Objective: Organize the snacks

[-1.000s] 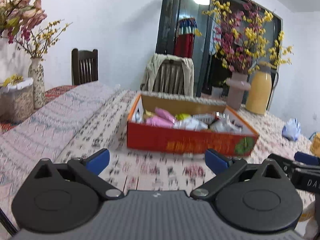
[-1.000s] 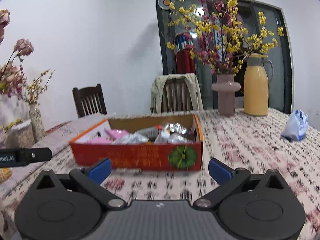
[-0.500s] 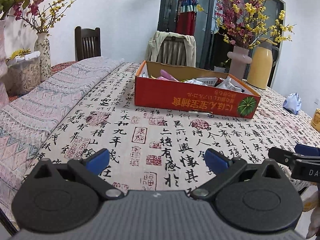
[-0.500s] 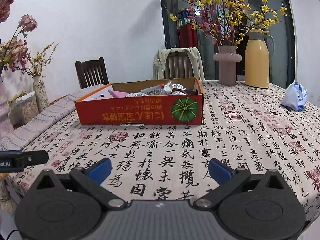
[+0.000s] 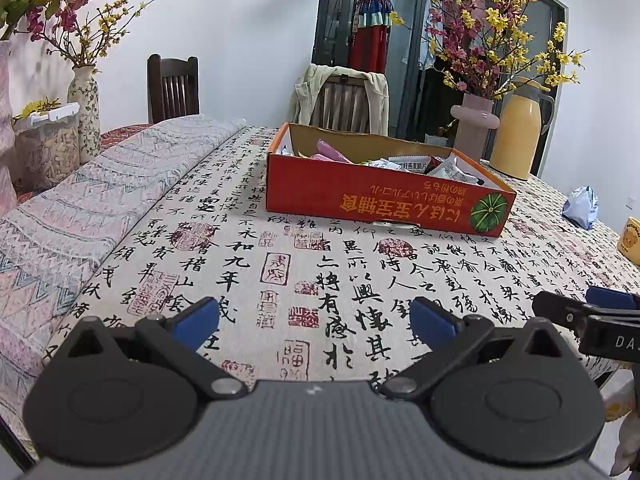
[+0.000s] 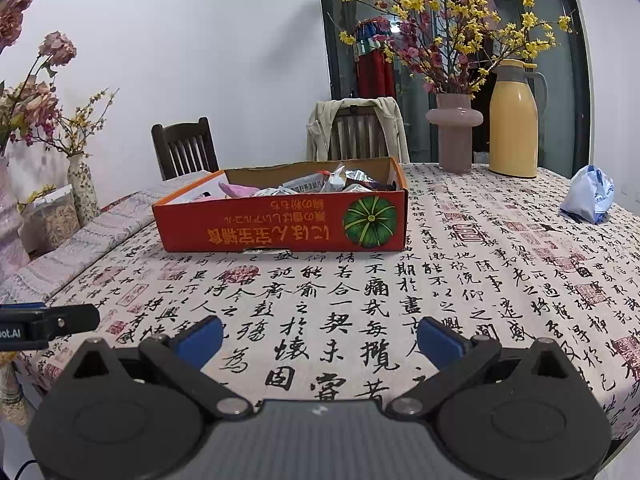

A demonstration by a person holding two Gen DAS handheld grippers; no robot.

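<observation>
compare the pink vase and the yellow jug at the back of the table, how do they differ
The pink vase is open-topped, with a wide bulging collar, and holds flowering branches; the yellow jug is closed by a lid and holds nothing visible. The jug has a side handle and spout; the vase has neither. The jug stands taller than the vase. Both stand upright, side by side, on the tablecloth behind the snack box.

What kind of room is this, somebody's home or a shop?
Most likely a home dining room: a table under a calligraphy-print tablecloth, wooden dining chairs, one with a jacket draped over it, and vases of flowers beside a yellow thermos jug.
</observation>
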